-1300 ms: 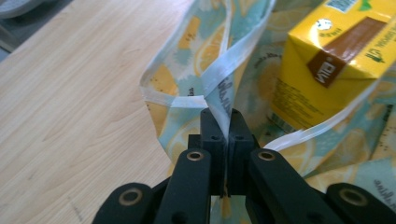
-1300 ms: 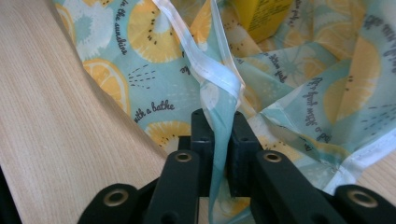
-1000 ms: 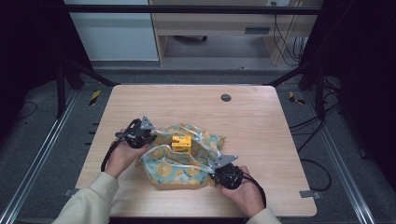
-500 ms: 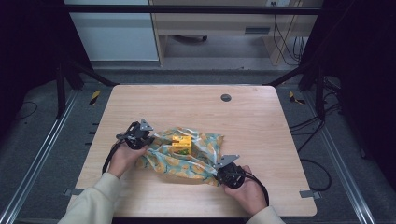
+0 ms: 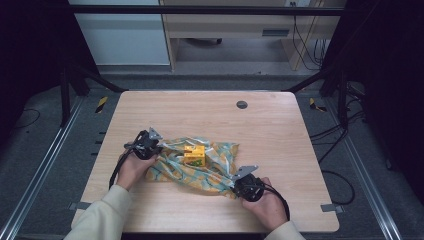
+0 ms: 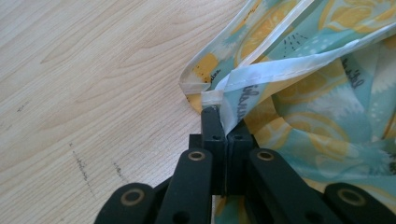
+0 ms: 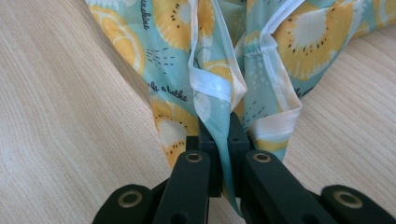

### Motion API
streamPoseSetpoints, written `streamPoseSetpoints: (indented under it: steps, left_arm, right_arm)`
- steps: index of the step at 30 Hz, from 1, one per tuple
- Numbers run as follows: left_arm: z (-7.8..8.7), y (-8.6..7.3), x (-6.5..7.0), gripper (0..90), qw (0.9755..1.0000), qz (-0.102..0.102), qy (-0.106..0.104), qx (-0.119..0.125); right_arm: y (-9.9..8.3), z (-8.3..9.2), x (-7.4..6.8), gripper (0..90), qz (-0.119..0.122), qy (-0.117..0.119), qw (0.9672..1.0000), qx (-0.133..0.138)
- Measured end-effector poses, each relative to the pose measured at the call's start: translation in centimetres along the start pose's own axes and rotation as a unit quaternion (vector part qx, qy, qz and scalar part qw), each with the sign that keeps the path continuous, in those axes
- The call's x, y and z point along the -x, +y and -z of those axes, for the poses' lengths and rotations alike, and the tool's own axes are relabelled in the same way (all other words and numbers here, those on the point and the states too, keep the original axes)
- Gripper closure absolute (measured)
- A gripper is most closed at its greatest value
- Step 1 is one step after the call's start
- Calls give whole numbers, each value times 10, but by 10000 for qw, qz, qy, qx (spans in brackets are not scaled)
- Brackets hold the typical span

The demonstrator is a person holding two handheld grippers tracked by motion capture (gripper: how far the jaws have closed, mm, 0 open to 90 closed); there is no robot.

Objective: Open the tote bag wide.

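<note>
Glossy printed cloth point(image 5: 200, 167) (wood table point(image 5: 280, 130))

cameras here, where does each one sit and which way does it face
High view: fixed above the person's side, looking forward and down on the table; forearms, left gripper and right gripper show.
Left gripper view: rides the left gripper, looking along its jaws, shut on the cloth.
Right gripper view: rides the right gripper, looking along its jaws, shut on the cloth's edge.
Shared: all three show the fruit-print cloth on the wooden table; the yellow box shows from above.

"a kothe" in script on cloth point(image 7: 175, 95)
</note>
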State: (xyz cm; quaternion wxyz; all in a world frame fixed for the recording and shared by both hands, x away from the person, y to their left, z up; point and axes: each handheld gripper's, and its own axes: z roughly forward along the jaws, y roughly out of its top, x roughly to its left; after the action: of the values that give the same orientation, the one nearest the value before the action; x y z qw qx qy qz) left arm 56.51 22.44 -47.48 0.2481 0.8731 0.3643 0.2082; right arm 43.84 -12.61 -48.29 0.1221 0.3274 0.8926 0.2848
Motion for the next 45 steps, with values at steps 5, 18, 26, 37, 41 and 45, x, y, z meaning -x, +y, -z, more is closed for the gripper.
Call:
streamPoseSetpoints:
  steps: [5, 18, 26, 37, 41, 45]
  left_arm:
    - [-3, 0, -1, 896, 10000, -47, 55, -34]
    - [-5, 0, -1, 899, 9998, -130, 114, -97]
    - [-7, -2, -3, 899, 9999, -75, 85, -115]
    - [-6, -6, -2, 874, 10000, -1, 64, -73]
    - [5, -7, 1, 678, 9997, -48, 250, 35]
    - [24, -6, 0, 542, 9984, 115, 321, 447]
  right_arm:
    - [0, 0, -1, 900, 68, -3, 10000, -38]
    - [1, -2, -1, 900, 23, -68, 9999, -83]
    - [1, -2, -1, 900, 44, -96, 9999, -72]
    - [0, -2, -2, 891, -19, -106, 9999, -50]
    - [-1, 3, -3, 755, 26, -173, 9997, 185]
    - [4, 14, -8, 486, 61, -412, 9977, 535]
